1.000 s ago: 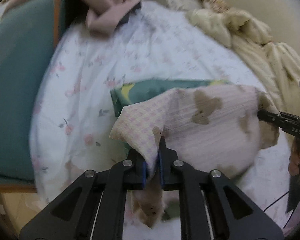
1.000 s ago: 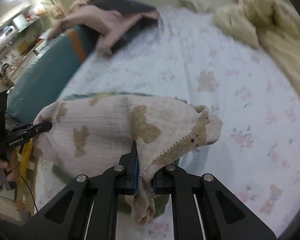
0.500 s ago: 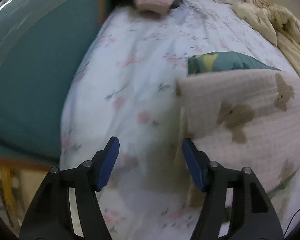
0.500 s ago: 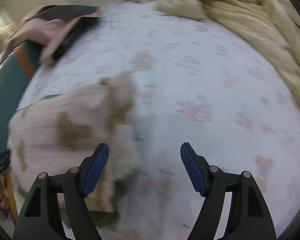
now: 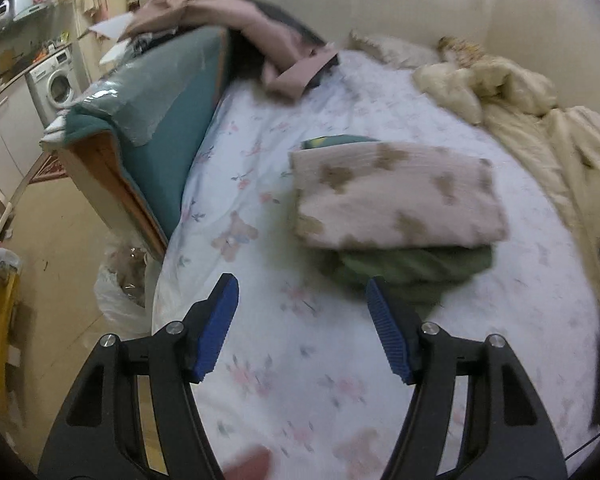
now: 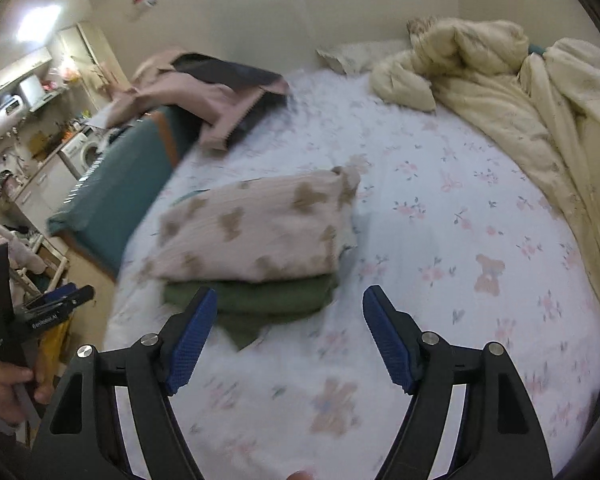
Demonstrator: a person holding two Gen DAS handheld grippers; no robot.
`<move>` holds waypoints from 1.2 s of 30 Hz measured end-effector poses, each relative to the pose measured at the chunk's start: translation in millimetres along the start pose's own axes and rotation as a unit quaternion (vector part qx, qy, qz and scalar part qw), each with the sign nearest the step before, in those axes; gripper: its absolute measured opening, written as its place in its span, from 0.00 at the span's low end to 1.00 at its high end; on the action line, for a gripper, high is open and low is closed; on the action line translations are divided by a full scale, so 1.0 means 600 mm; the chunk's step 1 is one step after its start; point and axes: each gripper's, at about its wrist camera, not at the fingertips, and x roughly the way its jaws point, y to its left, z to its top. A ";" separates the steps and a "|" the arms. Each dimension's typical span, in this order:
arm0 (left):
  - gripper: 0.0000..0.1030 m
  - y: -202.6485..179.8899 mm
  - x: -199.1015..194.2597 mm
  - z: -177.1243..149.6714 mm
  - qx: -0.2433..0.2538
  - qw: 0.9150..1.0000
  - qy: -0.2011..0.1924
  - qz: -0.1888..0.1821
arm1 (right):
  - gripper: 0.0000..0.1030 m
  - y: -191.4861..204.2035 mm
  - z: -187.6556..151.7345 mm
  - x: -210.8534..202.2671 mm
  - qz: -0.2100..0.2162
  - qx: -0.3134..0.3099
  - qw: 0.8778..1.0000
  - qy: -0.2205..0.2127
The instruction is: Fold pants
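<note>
The pink pants with brown bear print [image 5: 396, 196] lie folded flat on the bed, on top of a folded green garment [image 5: 412, 266]. They also show in the right wrist view [image 6: 256, 232], over the green garment [image 6: 260, 300]. My left gripper [image 5: 302, 328] is open and empty, held back above the sheet in front of the stack. My right gripper [image 6: 288, 336] is open and empty, also in front of the stack. The left gripper also shows at the left edge of the right wrist view [image 6: 66, 294], off the bed.
The bed has a white floral sheet [image 6: 440, 240]. A cream duvet [image 6: 520, 92] is bunched along the far right. A pink and dark garment [image 5: 260, 40] lies on the teal headboard [image 5: 160, 120]. A plastic bag [image 5: 120, 292] sits on the floor left of the bed.
Both grippers let go of the pink pants and opened. They pulled back from the bed, and the pants now lie folded on the green garment.
</note>
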 end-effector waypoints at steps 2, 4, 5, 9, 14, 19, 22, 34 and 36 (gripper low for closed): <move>0.61 -0.010 -0.045 -0.024 -0.004 1.000 -0.015 -0.018 | 0.76 0.029 -0.028 -0.042 -0.004 -0.011 1.000 -0.015; 0.61 -0.017 -0.084 -0.047 -0.010 0.999 -0.025 -0.029 | 0.76 0.050 -0.053 -0.075 -0.007 -0.016 0.999 -0.026; 0.62 -0.021 -0.103 -0.059 -0.010 0.999 -0.031 -0.029 | 0.76 0.062 -0.071 -0.095 -0.008 -0.018 0.999 -0.031; 0.75 -0.026 -0.179 -0.115 -0.014 0.997 -0.058 -0.042 | 0.81 0.096 -0.128 -0.151 -0.006 -0.026 0.999 -0.043; 0.86 -0.036 -0.251 -0.195 -0.012 0.995 -0.088 -0.050 | 0.90 0.128 -0.216 -0.207 -0.011 -0.025 0.998 -0.063; 1.00 -0.049 -0.289 -0.271 0.007 0.994 -0.105 -0.032 | 0.99 0.156 -0.287 -0.241 -0.028 -0.040 0.996 -0.079; 1.00 -0.056 -0.299 -0.295 0.014 0.994 -0.108 -0.025 | 1.00 0.169 -0.317 -0.252 -0.038 -0.043 0.994 -0.091; 1.00 -0.083 -0.324 -0.322 0.051 0.987 -0.150 -0.017 | 1.00 0.200 -0.363 -0.258 -0.062 -0.059 0.991 -0.104; 1.00 -0.088 -0.325 -0.322 0.056 0.986 -0.155 -0.016 | 1.00 0.200 -0.364 -0.255 -0.069 -0.061 0.990 -0.103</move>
